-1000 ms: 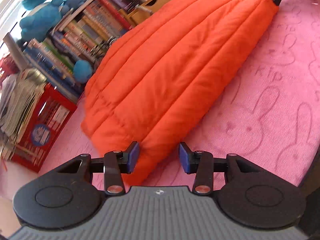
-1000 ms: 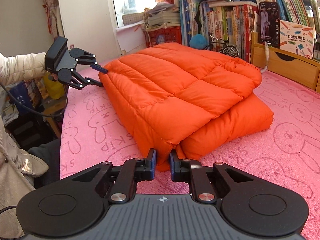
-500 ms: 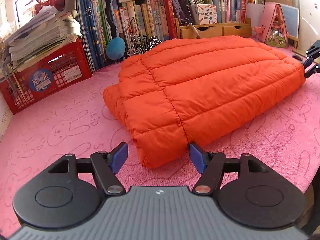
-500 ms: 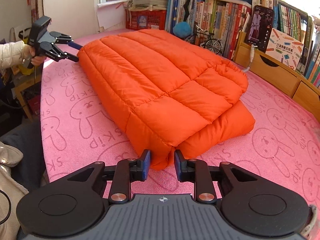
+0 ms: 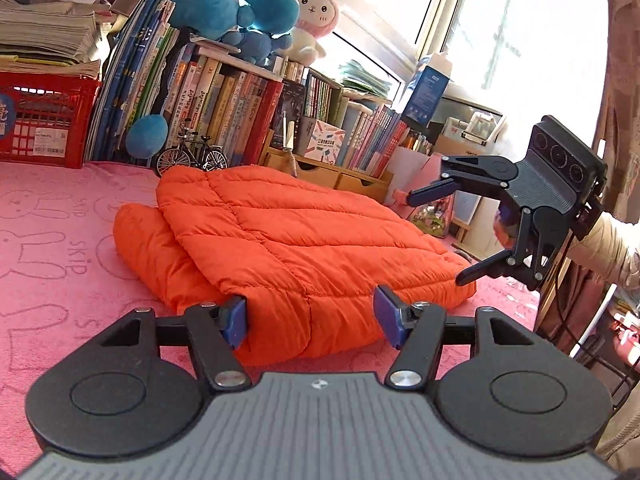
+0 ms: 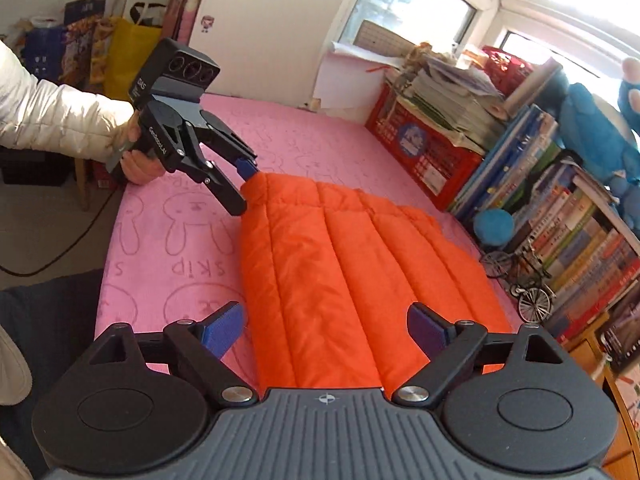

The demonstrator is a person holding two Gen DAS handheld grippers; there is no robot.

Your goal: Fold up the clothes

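Lying folded on the pink cloth is one orange puffer jacket, long axis running lower right to upper left across the frame. Two grippers: left gripper spread around its near corner; right gripper spread over its end.

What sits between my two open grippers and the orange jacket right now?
Nothing visible. The left gripper is open with the orange jacket corner already between its fingers. The right gripper is also open over the jacket's other end. Only pink cloth surrounds it.
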